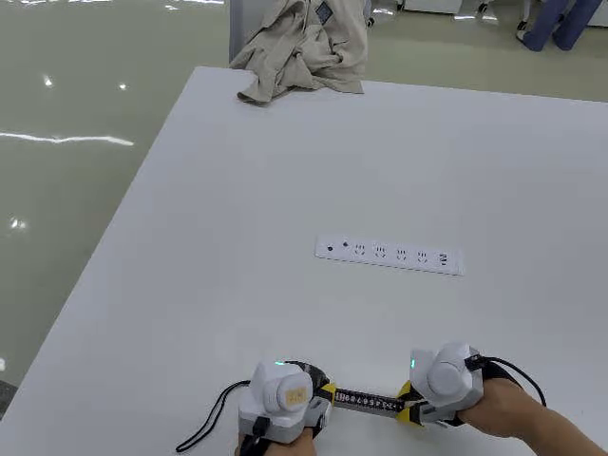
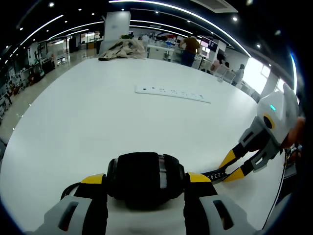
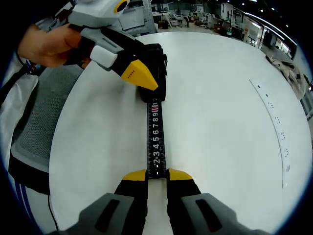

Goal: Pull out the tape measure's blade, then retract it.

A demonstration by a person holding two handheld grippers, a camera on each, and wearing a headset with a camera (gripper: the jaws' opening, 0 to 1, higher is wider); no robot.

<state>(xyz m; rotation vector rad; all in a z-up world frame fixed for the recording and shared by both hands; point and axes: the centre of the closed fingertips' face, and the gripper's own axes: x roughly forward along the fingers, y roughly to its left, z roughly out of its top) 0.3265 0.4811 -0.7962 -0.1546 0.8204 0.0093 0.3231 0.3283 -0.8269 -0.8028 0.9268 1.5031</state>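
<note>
Now my left gripper (image 2: 145, 182) clamps the tape measure (image 2: 144, 169), my right gripper (image 3: 156, 175) pinches its blade (image 3: 155, 139), stretched straight between them.

Table (image 1: 285, 171): plain white. Power strip (image 1: 389, 255): white. Beyond the power strip, cloth (image 1: 304, 47): beige. Nearer than the power strip:
- tape measure case (image 2: 145, 169): black
- blade (image 3: 156, 137): black, white numerals
- left gripper (image 2: 145, 178) and right gripper (image 3: 157, 175): grey-white, yellow jaw tips

White table (image 1: 237, 190): power strip (image 1: 389, 255), crumpled cloth (image 1: 302, 47).
</note>
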